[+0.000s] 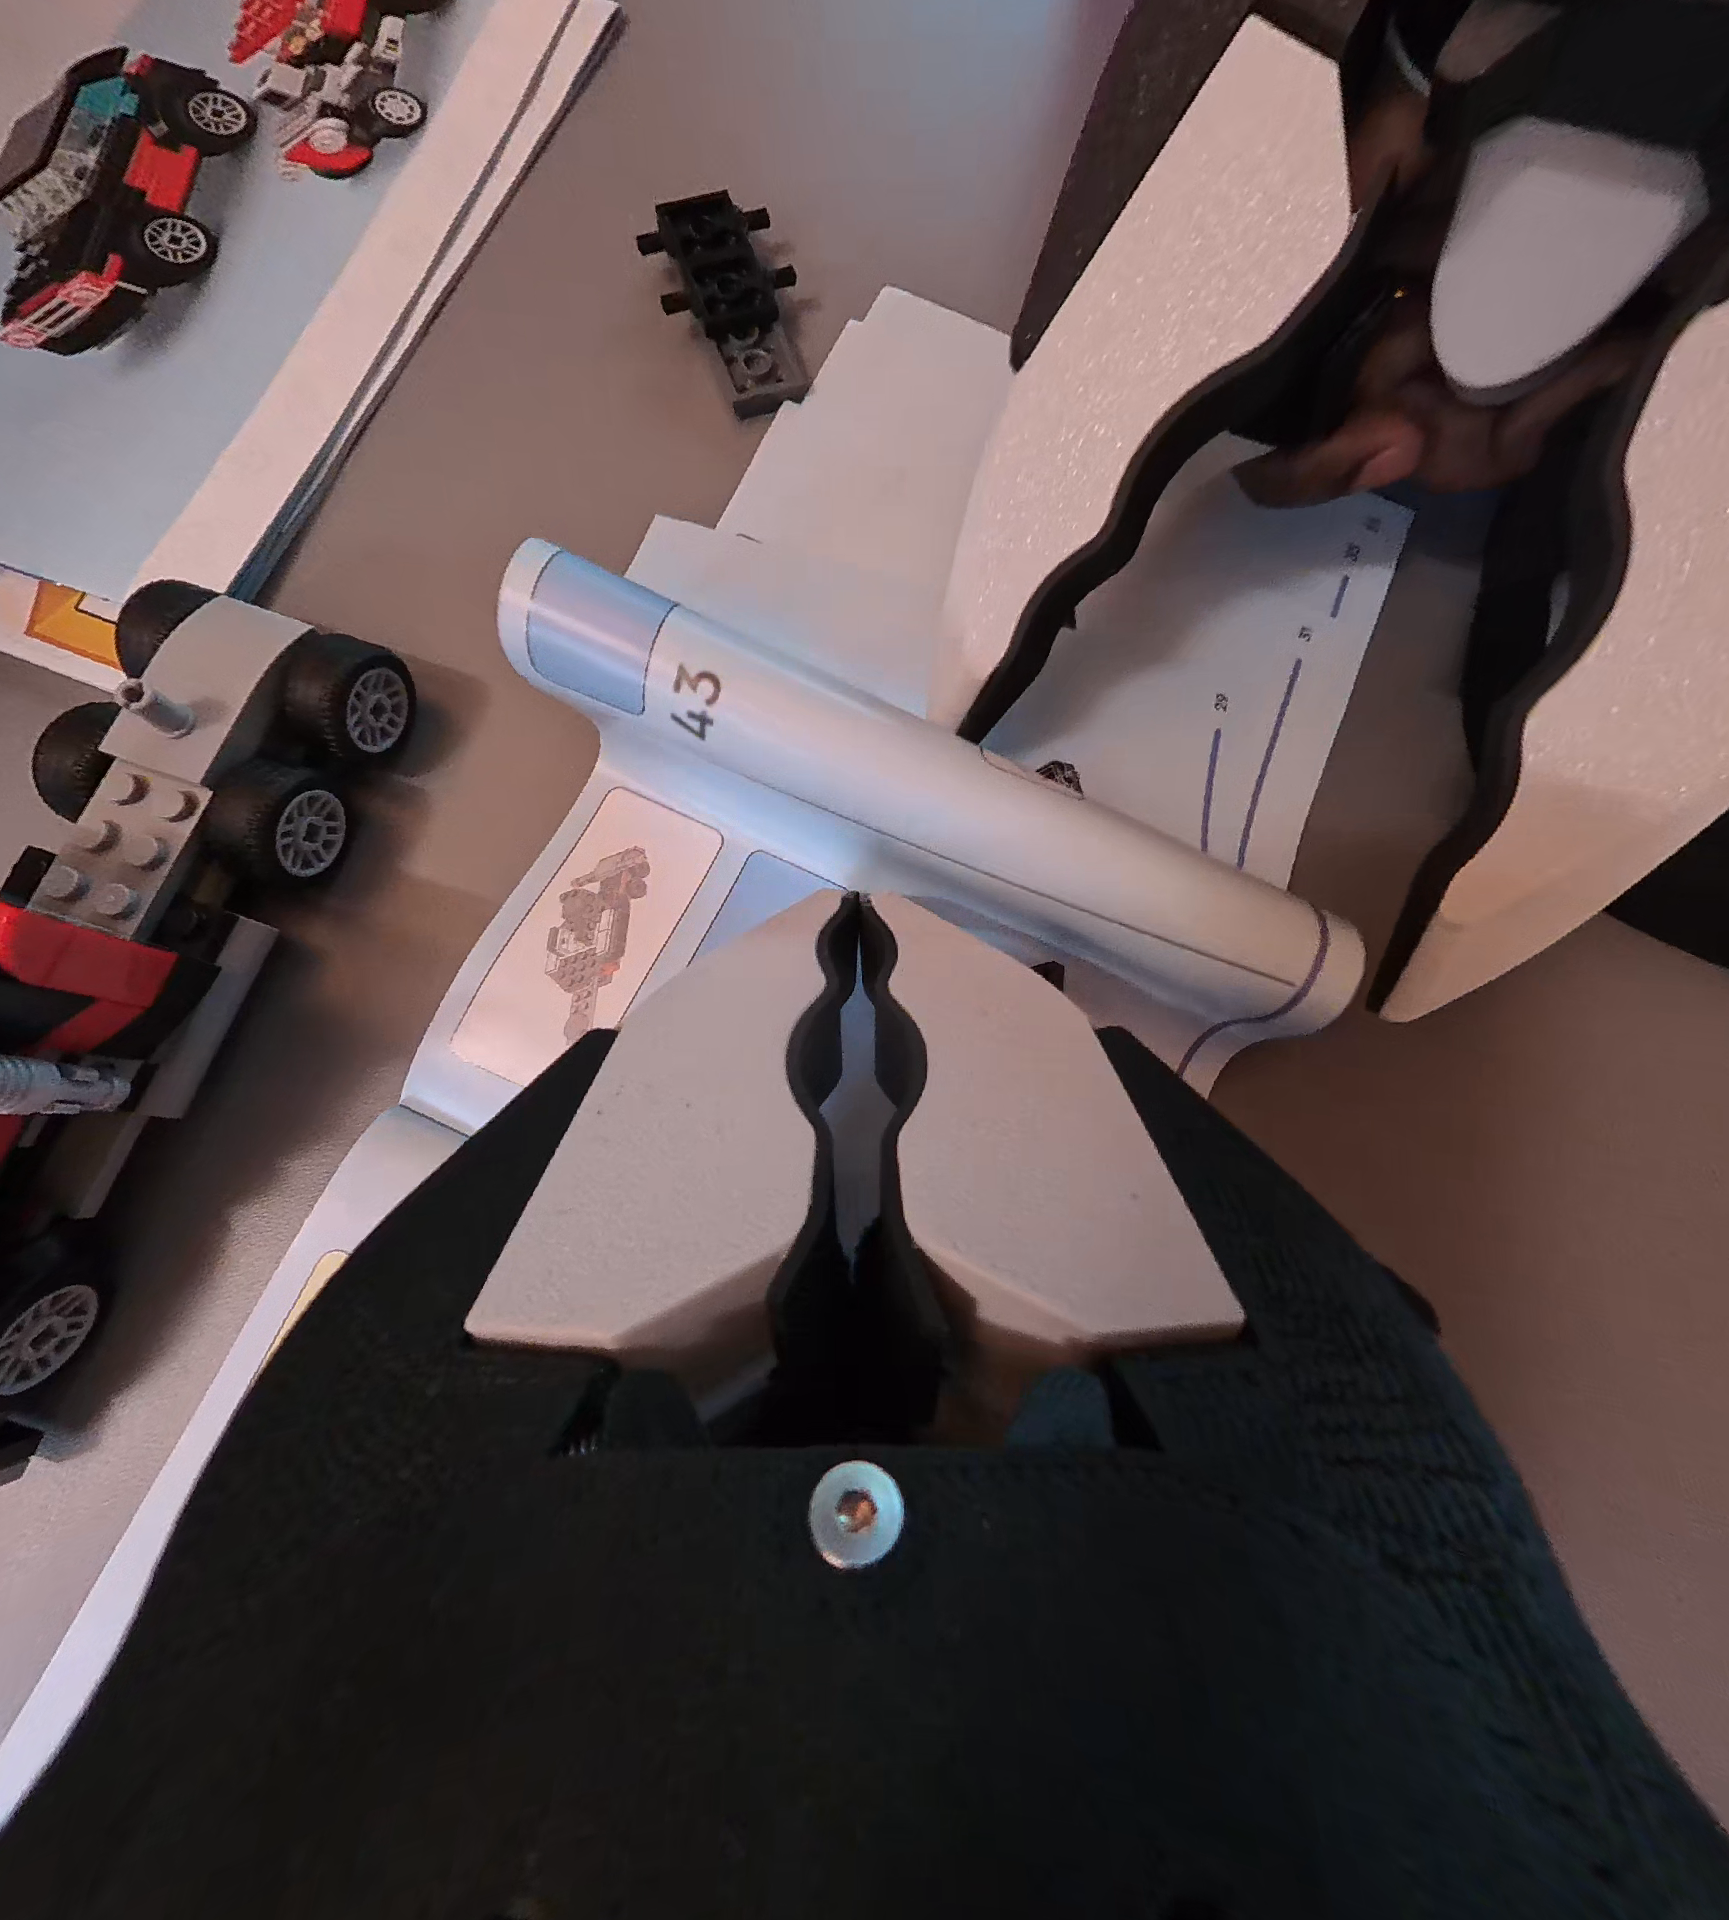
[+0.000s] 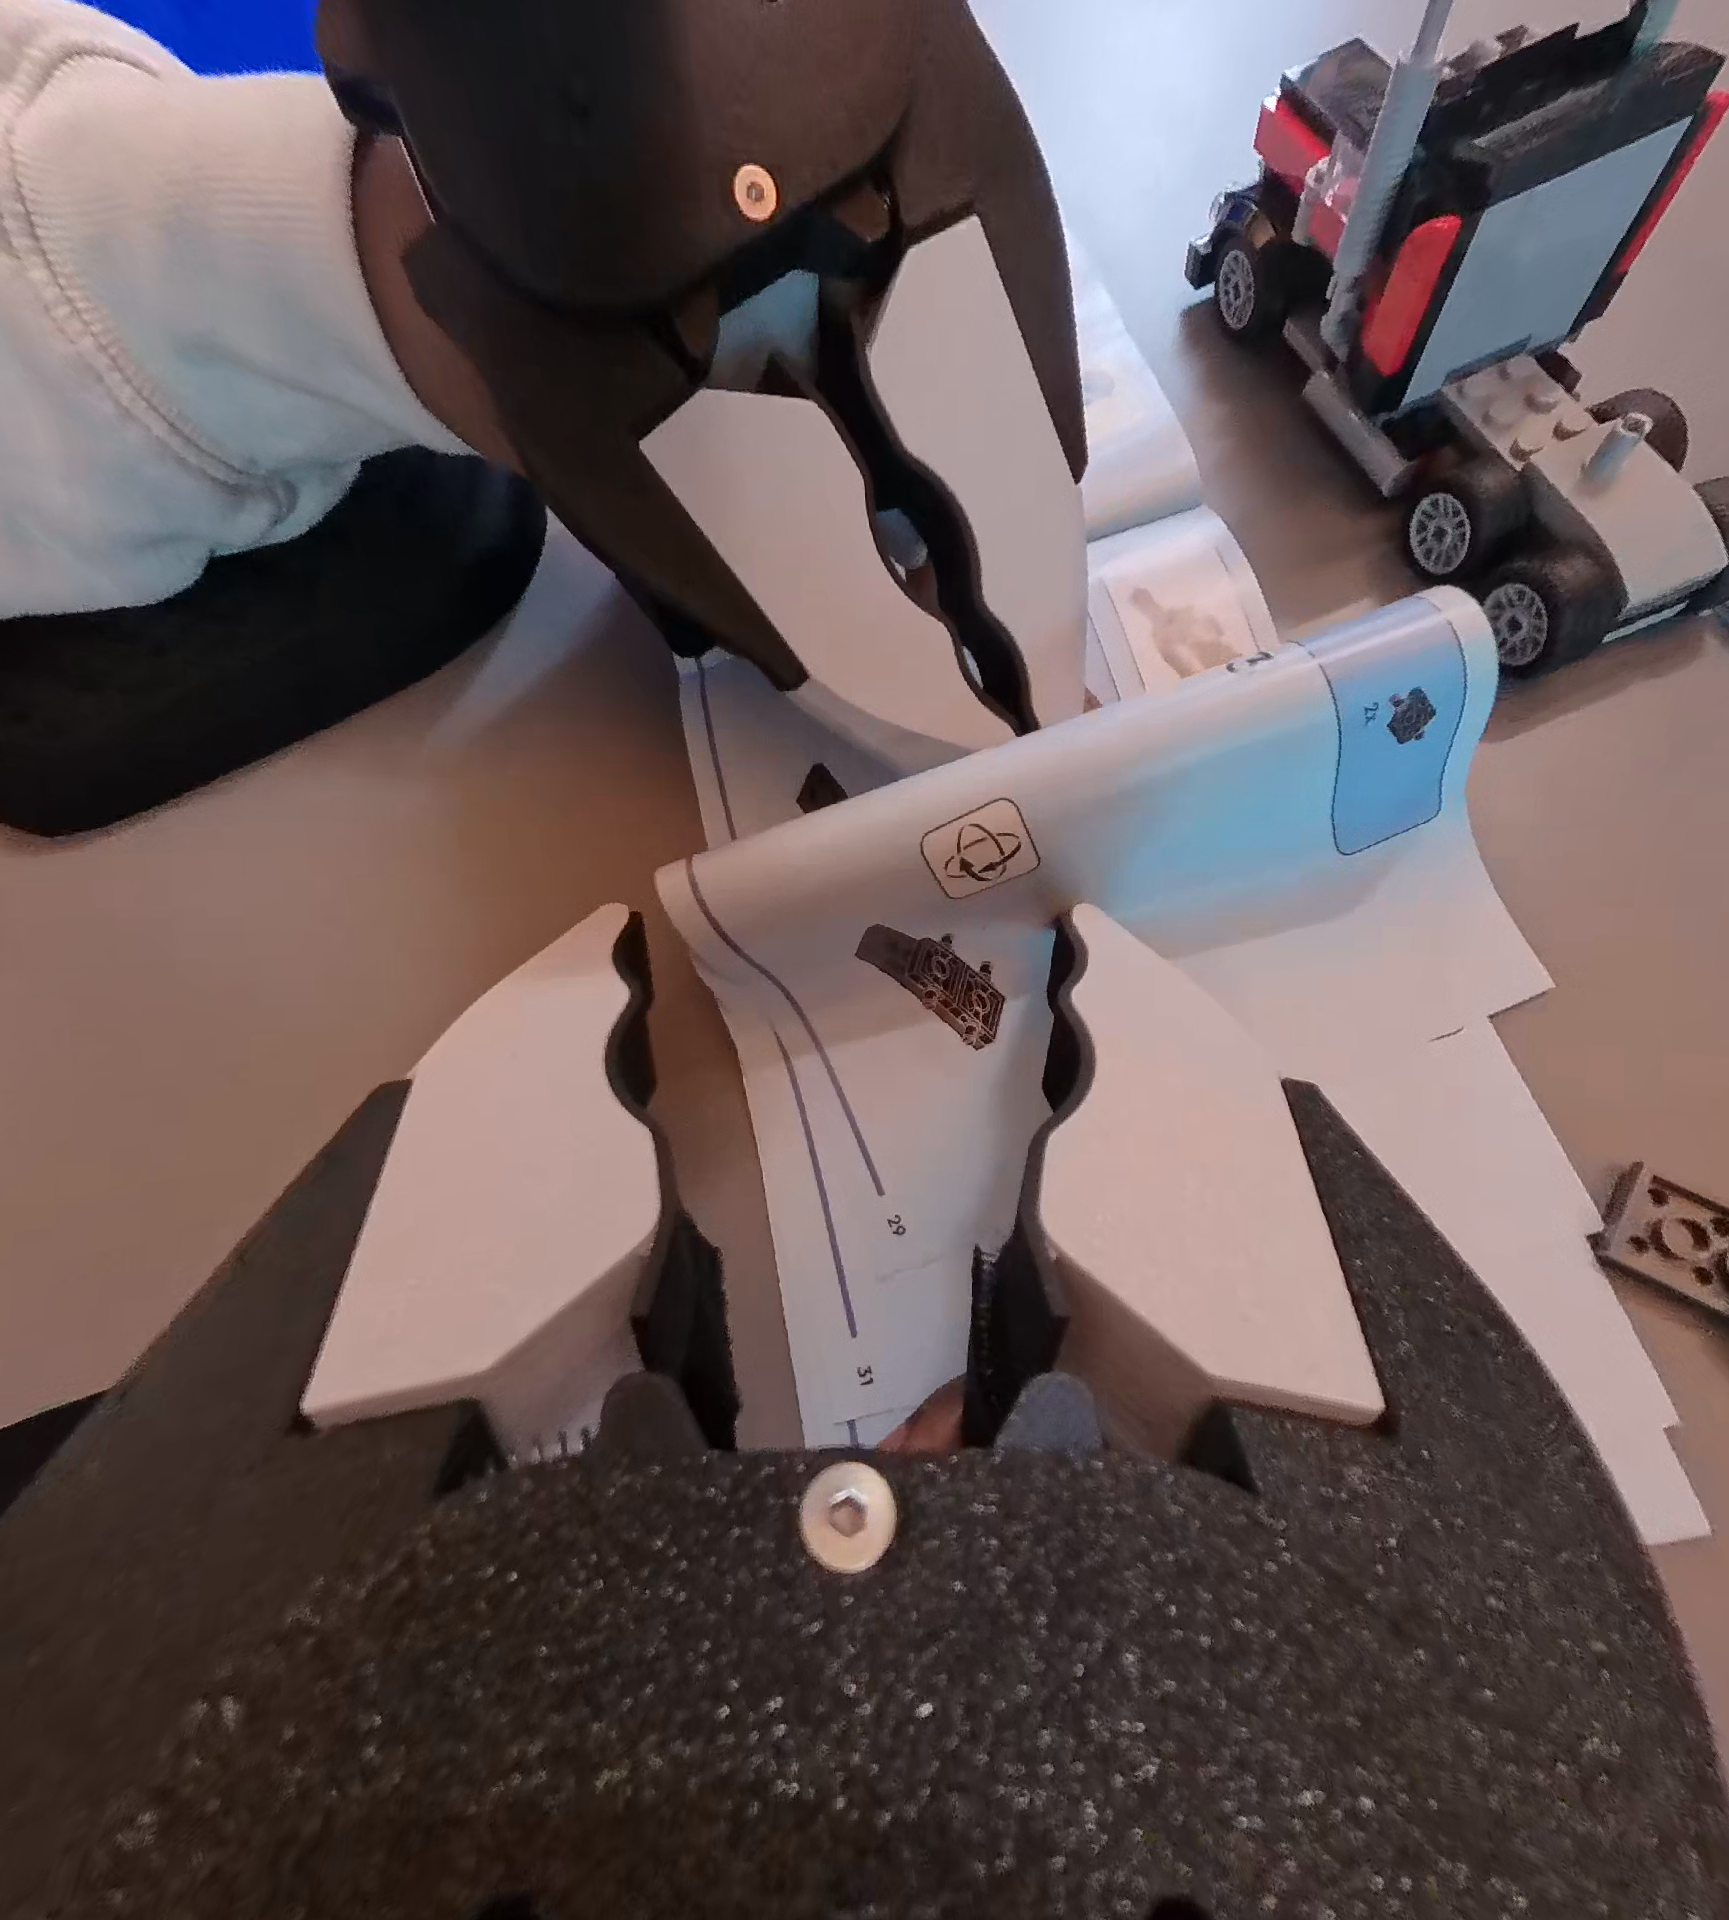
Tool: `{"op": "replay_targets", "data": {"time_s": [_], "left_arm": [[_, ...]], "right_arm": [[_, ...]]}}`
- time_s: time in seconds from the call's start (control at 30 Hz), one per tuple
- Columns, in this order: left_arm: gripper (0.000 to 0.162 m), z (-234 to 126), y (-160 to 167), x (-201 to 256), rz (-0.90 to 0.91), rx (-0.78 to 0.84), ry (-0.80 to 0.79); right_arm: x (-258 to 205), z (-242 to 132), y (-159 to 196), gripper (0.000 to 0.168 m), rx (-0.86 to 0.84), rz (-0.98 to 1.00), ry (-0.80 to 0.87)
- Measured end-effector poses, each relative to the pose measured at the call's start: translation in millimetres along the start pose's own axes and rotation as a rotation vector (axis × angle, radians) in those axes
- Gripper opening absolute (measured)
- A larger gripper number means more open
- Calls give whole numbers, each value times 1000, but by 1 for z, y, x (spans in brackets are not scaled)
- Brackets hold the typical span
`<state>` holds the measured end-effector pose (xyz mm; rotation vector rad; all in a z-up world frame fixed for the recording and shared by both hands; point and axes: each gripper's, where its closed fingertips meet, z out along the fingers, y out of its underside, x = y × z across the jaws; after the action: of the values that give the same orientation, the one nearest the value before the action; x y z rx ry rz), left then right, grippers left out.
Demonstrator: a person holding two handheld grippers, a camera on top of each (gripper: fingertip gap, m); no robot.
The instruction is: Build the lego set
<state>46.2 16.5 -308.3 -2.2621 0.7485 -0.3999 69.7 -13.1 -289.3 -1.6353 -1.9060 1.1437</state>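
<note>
Closest to the lens, the left gripper (image 1: 858, 902) has its jaws pinched together on the edge of a curled page of the instruction booklet (image 1: 901, 821) (the page arches up off the bench (image 1: 527, 395)). At 1 o'clock in the left wrist view, the right gripper (image 2: 849, 935) hangs over the same booklet with jaws wide and nothing between them but paper below. At 9 o'clock stands the part-built lego truck (image 1: 112, 883), red, black and grey. A small black lego assembly (image 1: 730, 296) lies at 12 o'clock, just beside the loose pages. A second booklet (image 1: 164, 291) lies at 10 o'clock.
</note>
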Motion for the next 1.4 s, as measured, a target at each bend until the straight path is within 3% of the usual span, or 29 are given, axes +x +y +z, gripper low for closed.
{"op": "replay_targets", "data": {"time_s": [0.2, 0.7, 1.03, 1.4], "left_arm": [[0, 0, 0, 0, -1, 5, 10], [0, 0, 0, 0, -11, 11, 22], [1, -4, 0, 0, -15, 11, 33], [7, -36, -12, 6, -123, 181, 38]], "right_arm": [[-2, -3, -7, 59, 34, -2, -50], [2, -1, -10, 60, 33, -31, -11], [26, -16, -20, 69, 24, -422, 409], [29, -16, -41, 68, 73, -515, 512]]}}
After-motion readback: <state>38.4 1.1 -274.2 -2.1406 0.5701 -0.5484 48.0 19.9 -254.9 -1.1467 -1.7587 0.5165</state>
